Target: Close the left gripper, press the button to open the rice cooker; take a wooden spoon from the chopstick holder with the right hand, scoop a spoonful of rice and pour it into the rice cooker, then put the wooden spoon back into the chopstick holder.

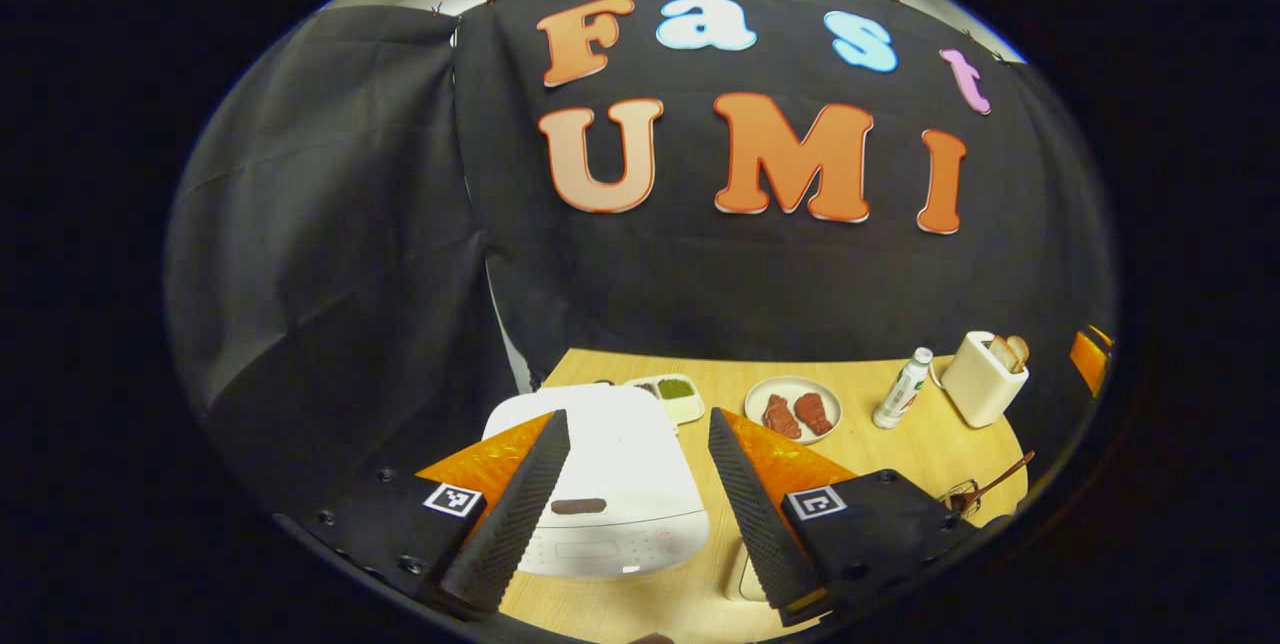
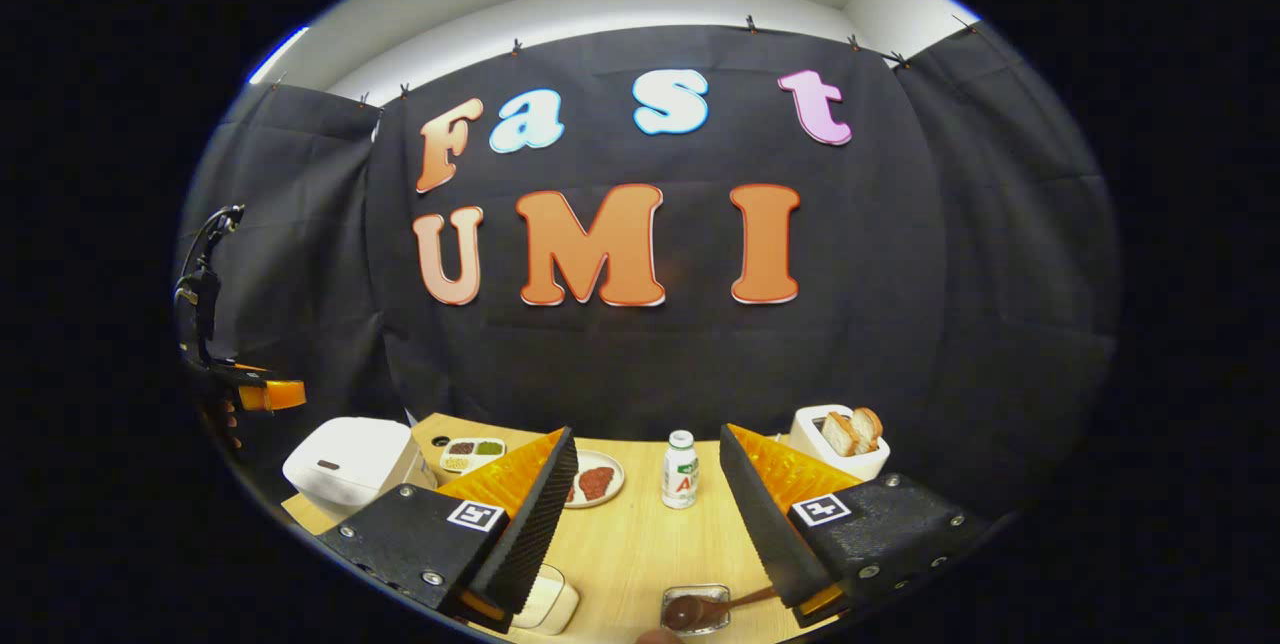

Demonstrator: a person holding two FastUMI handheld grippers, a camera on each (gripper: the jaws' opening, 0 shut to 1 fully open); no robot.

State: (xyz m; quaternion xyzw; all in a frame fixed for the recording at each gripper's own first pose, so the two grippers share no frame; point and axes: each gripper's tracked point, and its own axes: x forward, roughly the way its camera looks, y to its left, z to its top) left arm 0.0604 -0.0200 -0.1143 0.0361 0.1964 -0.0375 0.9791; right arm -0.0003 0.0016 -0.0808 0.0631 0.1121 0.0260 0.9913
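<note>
While black cloth walls the booth, a light wooden table (image 2: pixel 640 544) carries a white rice cooker (image 1: pixel 610 484), lid down, at its left end. The left gripper (image 1: pixel 640 494) hovers above it, fingers wide apart; the right gripper (image 2: pixel 648 514) gapes equally wide over mid-table. Nearest, a dark wooden spoon (image 2: pixel 700 609) sits in a clear chopstick holder (image 2: pixel 696 608), partly cut off by the edge.

The left gripper's (image 1: pixel 636 504) fingers cover both sides of the rice cooker (image 1: pixel 612 484). In the right gripper view, the wooden spoon's (image 2: pixel 700 608) handle passes behind a finger, and the holder (image 2: pixel 697 610) is cut off by the bottom edge.
</note>
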